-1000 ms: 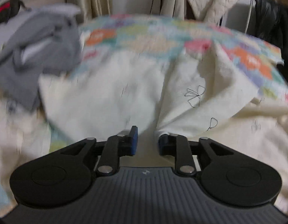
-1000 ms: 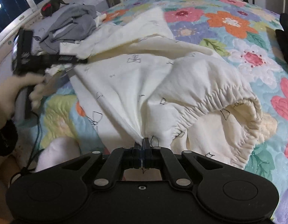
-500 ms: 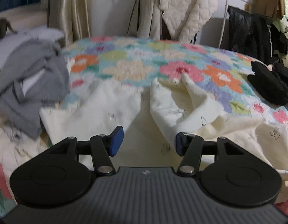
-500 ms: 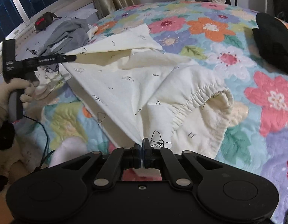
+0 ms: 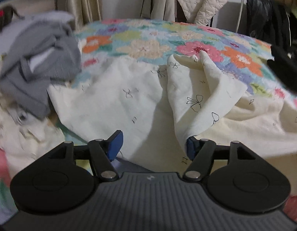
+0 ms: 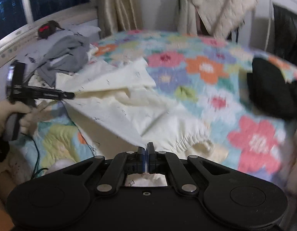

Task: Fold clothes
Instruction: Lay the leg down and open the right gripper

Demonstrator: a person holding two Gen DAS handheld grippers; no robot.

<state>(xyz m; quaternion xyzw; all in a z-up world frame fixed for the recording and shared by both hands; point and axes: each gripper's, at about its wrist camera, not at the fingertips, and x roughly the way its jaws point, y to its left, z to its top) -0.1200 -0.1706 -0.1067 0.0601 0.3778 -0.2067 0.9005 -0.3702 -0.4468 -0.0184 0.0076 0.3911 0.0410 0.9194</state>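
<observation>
Left gripper [image 5: 153, 144] — jaws wide apart, cream bow-print garment [image 5: 113, 104] draped against one pad; right gripper [image 6: 146, 153] — clamped on the garment's edge above the floral quilt [image 6: 206, 71].

Matt cream cloth garment [image 5: 113, 104] (quilted bedspread [image 5: 148, 44] beneath).

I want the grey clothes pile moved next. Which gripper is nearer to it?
Left. The left gripper is just beside the grey clothes pile; the right gripper is farther along the bed, clamping the cream garment.
</observation>
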